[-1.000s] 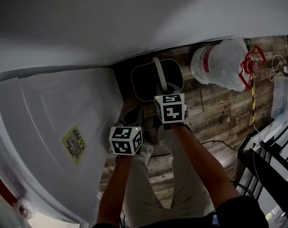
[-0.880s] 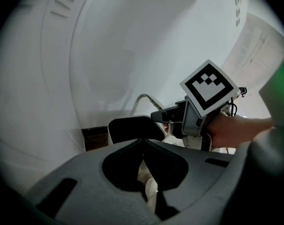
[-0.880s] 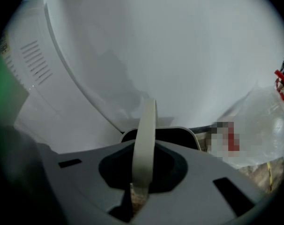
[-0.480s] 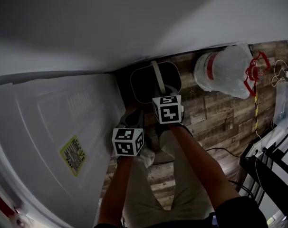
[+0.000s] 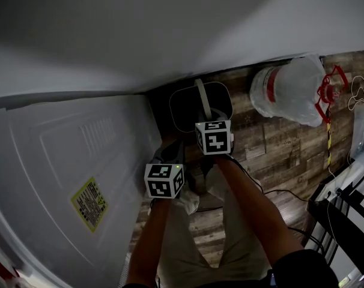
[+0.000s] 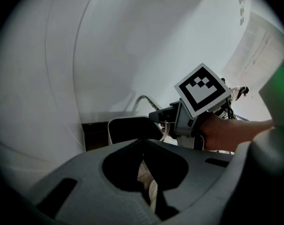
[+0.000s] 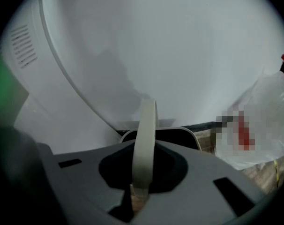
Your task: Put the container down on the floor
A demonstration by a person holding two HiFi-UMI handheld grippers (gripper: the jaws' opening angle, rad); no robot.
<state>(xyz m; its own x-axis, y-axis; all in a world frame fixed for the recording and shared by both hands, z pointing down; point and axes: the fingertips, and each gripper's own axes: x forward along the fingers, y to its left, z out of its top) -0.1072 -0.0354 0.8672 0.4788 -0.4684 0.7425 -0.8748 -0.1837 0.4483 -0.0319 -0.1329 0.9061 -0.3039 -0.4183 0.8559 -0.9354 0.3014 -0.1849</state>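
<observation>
One claw carries the load: right claw point(image 7: 142, 185) pinches the container point(image 5: 185, 107) handle point(image 7: 145, 139) for a level set-down on the floor point(image 5: 278, 149). Left claw point(image 6: 145, 165) is pressed together, idle.

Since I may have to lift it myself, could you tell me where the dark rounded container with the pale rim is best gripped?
Grip the pale strap handle near its crest, coming from above. It arches upright over the opening of the dark rounded container and is slim enough for tongs, while the body looks too broad. The right gripper is shut on it there.
</observation>
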